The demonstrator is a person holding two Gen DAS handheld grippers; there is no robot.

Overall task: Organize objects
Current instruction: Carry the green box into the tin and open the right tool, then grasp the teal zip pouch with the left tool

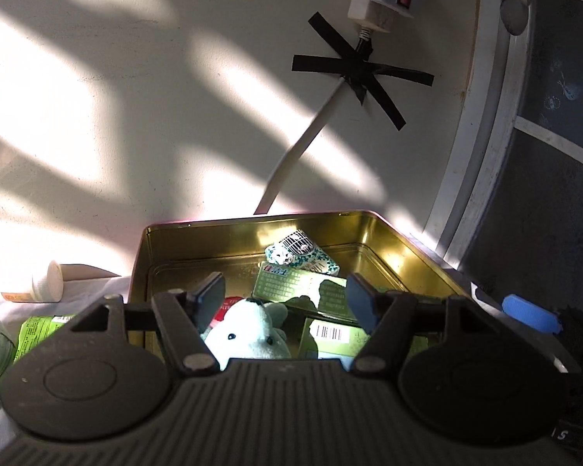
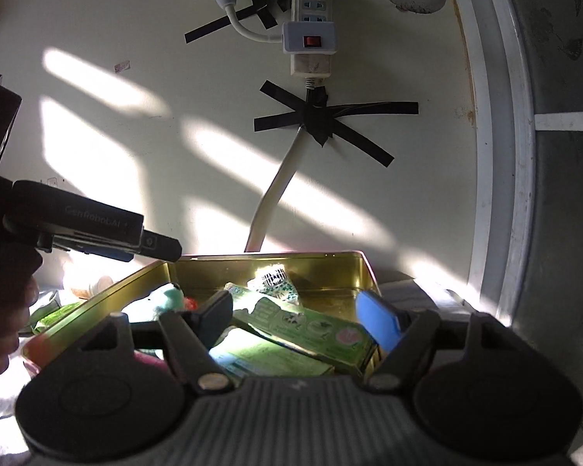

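A gold metal tin (image 1: 388,233) stands open against the wall and also shows in the right wrist view (image 2: 363,268). Inside lie a white plush bear (image 1: 248,330), a green toothpaste box (image 1: 291,279) (image 2: 311,322), a small patterned packet (image 1: 303,256) (image 2: 276,283) and a green box with a barcode (image 1: 330,336). My left gripper (image 1: 285,299) is open and empty, just above the bear. My right gripper (image 2: 297,316) is open and empty over the tin's near side. The left gripper's body (image 2: 89,221) appears at the left of the right wrist view.
A green packet (image 1: 39,330) and a white bottle (image 1: 46,281) lie on the white cloth left of the tin. A power strip (image 2: 311,19) and taped cable (image 2: 276,186) hang on the wall behind. A dark window frame (image 1: 486,155) runs along the right.
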